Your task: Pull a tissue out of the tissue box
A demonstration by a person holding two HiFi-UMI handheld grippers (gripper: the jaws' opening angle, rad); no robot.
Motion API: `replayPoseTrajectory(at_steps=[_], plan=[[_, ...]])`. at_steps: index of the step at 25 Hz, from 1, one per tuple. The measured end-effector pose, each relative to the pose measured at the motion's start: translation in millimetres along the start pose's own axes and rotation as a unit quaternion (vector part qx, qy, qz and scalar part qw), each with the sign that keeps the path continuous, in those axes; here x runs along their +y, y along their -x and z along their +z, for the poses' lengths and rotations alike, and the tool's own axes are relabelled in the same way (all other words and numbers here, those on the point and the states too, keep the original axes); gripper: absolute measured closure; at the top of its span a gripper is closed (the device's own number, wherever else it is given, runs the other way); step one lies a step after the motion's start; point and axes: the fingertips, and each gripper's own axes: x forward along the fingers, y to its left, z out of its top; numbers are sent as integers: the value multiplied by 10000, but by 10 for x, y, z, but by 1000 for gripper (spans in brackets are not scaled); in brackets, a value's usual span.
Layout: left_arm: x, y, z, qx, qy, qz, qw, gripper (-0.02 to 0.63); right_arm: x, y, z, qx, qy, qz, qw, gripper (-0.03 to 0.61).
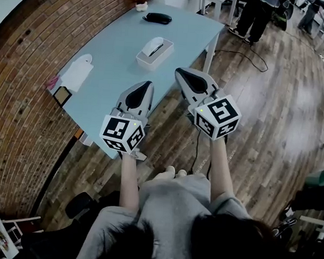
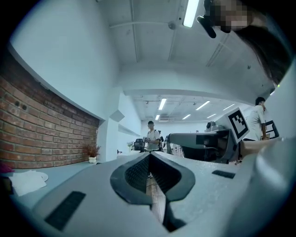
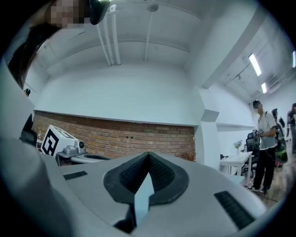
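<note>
The right hand-held gripper [image 3: 148, 156], jaws pressed together and empty, faces a brick wall [image 3: 138, 139] and a standing person [image 3: 266, 148].

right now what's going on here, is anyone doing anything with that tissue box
Not yet. A person stands at the near edge of the table with a gripper in each hand. The left gripper and right gripper are both shut and empty, held roughly level in the air. The tissue box sits farther back on the table, a tissue poking out of its top, with neither gripper touching it.
</note>
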Motion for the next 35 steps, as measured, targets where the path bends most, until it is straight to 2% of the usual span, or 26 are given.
replayPoseTrajectory(at_steps=[6, 11, 17, 35], plan=[[-162, -38, -156, 145, 52, 26, 9999, 611, -132, 97, -104, 63, -152, -5, 9999, 580], [-61, -97, -237, 247, 161, 184, 9994, 611, -183, 86, -289, 232, -277, 79, 9993, 580], [44, -273, -337, 342, 185, 169, 9991, 611, -380, -70, -429, 342, -392, 50, 9986, 580], [951, -966, -675, 436, 573, 275, 9970, 611, -851, -1115, -932, 921, -383, 299, 9946, 580]])
